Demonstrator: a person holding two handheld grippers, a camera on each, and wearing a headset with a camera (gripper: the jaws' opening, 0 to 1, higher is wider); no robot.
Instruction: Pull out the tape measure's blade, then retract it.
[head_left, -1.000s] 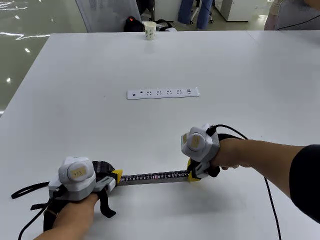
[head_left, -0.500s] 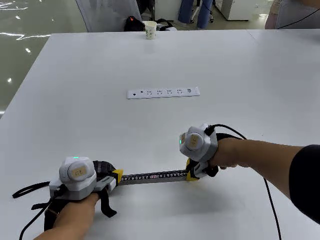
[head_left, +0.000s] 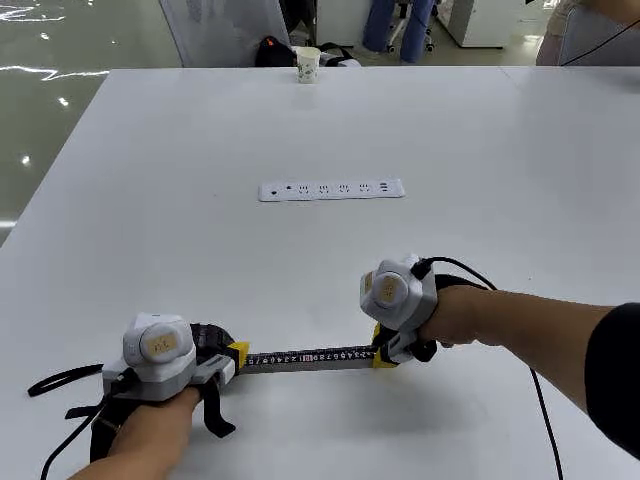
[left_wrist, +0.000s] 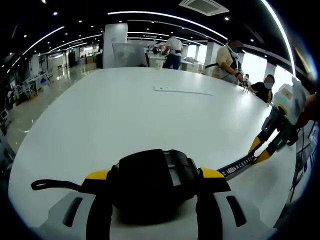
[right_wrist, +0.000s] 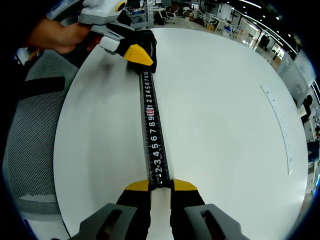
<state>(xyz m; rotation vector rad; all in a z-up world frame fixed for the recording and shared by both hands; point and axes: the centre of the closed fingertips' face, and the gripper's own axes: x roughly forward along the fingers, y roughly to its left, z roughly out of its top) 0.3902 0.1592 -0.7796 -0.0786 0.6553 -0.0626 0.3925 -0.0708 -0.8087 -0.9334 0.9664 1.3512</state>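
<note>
Tape measure case (left_wrist: 152, 182) clamped in left gripper (head_left: 232, 358), low on table (head_left: 320, 120) near its front edge. Blade (right_wrist: 152, 135) tip pinched in right gripper (right_wrist: 159, 186), jaws tight on it. Judging pull-out partly or fully done: short run of blade stretched flat between the two grippers. Retract not yet done. Can't see end hook, buried between right jaws. Can't make out any lock button; case mostly covered in head view.

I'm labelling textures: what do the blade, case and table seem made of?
Blade: likely thin painted metal, dark matte, white printed numerals.
Case: black, probably plastic or rubber, moulded ridges, dull sheen.
Table: smooth white top, perhaps laminate, faint sheen.
</note>
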